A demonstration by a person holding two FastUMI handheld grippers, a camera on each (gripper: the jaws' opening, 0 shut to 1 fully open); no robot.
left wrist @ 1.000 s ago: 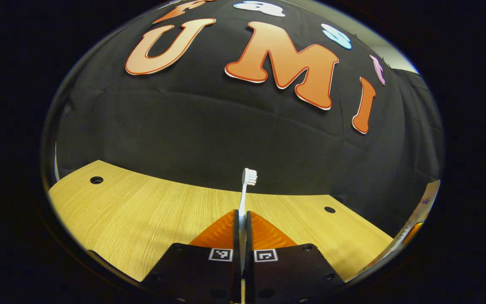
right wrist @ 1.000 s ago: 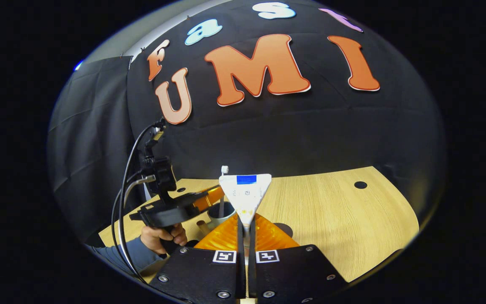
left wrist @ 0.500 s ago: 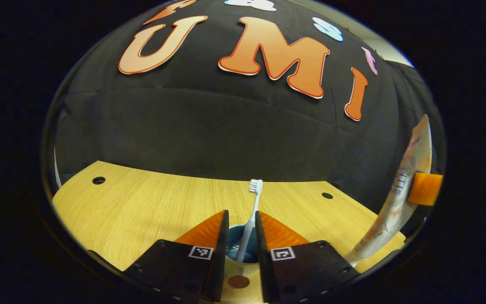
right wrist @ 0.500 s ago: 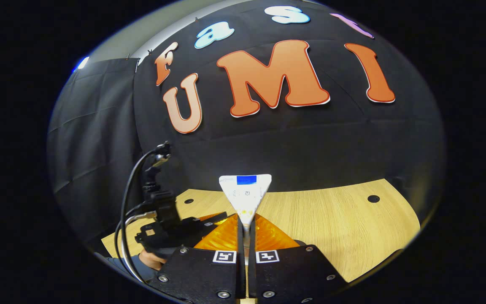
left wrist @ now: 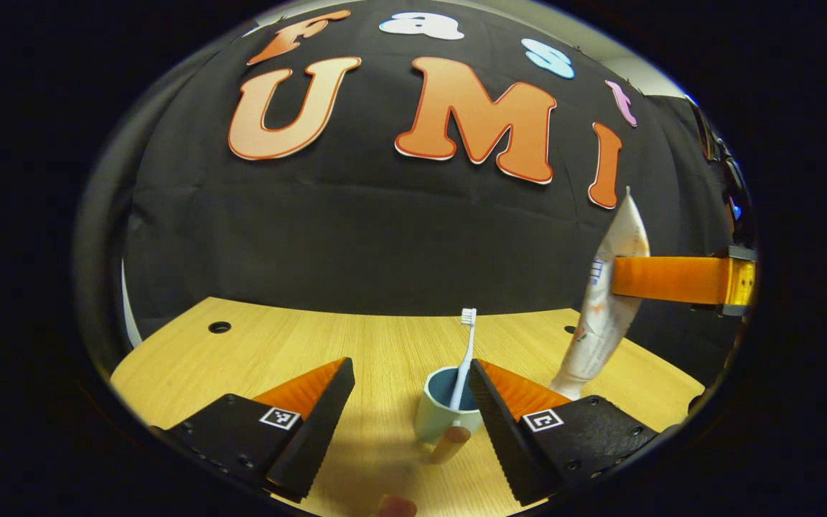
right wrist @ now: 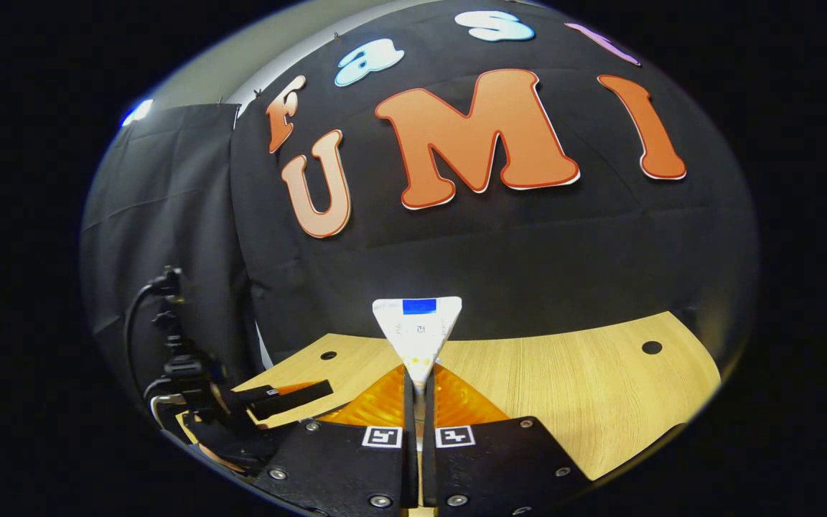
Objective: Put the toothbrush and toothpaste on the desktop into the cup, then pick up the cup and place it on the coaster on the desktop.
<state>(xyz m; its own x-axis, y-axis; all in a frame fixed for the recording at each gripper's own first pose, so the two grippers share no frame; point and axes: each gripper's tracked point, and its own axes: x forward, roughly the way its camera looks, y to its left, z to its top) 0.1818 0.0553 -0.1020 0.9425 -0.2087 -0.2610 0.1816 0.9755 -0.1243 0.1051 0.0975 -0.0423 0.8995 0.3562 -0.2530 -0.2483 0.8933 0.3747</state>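
1. Left gripper view: left gripper (left wrist: 406,402) spread wide, holding nothing; cup (left wrist: 444,407) stands on the desk (left wrist: 277,345) between its fingers, brush (left wrist: 462,357) upright inside; at right, paste (left wrist: 604,301) hangs pinched in the right gripper (left wrist: 625,278)
2. Right gripper view: right gripper (right wrist: 418,384) clamps the paste (right wrist: 418,332) above the desk (right wrist: 564,388); left gripper (right wrist: 270,399) at left

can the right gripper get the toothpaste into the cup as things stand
Probably yes: the right gripper holds the toothpaste up beside the cup, whose mouth is open except for the toothbrush; left gripper is open.

black gripper (left wrist: 406,402), square markers, screws
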